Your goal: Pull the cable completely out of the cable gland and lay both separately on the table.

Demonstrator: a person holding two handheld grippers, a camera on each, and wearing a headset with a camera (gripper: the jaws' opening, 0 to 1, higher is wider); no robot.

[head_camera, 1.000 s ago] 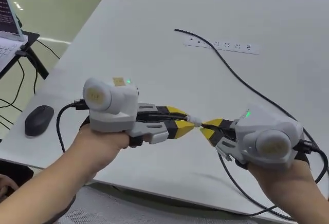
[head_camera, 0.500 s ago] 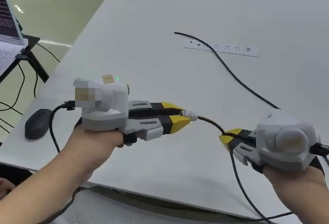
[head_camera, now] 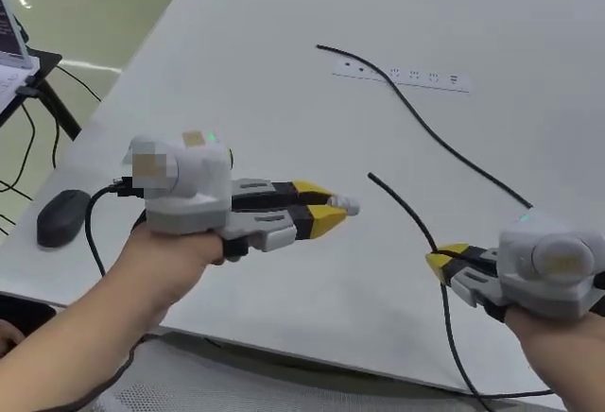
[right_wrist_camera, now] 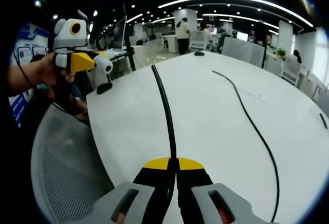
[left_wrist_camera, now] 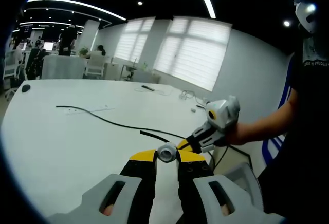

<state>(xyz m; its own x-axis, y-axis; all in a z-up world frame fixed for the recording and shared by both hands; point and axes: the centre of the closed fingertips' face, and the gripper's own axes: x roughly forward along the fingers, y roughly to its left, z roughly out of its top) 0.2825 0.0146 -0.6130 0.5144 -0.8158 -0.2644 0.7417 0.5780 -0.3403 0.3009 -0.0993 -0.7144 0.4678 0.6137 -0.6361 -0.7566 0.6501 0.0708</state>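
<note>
In the head view the left tongs (head_camera: pixel 326 212) are clenched on the small pale cable gland (head_camera: pixel 348 206), which sticks out past their yellow tips and points towards the right tongs (head_camera: pixel 437 259). The right tongs, well apart from the left pair, grasp the black cable (head_camera: pixel 406 212). Its free end rises ahead of their tips, between the two tools, and hangs clear of the gland, so nothing sits in the gland's mouth. Behind the right tongs the cable trails down towards the near edge of the white table (head_camera: pixel 284 100). Beyond both tools another black cable (head_camera: pixel 425 128) crosses the table past a white power strip (head_camera: pixel 402 77), and a dark mouse (head_camera: pixel 59 216) lies outside the left tongs near the hand that holds them. In the left gripper view the jaws are closed on the gland at their tips, both held above the table. Just beyond them the right tongs face back, with the held cable's end reaching leftward from their tips. In the right gripper view the jaws pinch the cable between them. It runs straight ahead from the tips and ends in the air, while the left tongs with the gland are held up well off to the left. A mesh chair back (right_wrist_camera: pixel 67 183) is below them.
</note>
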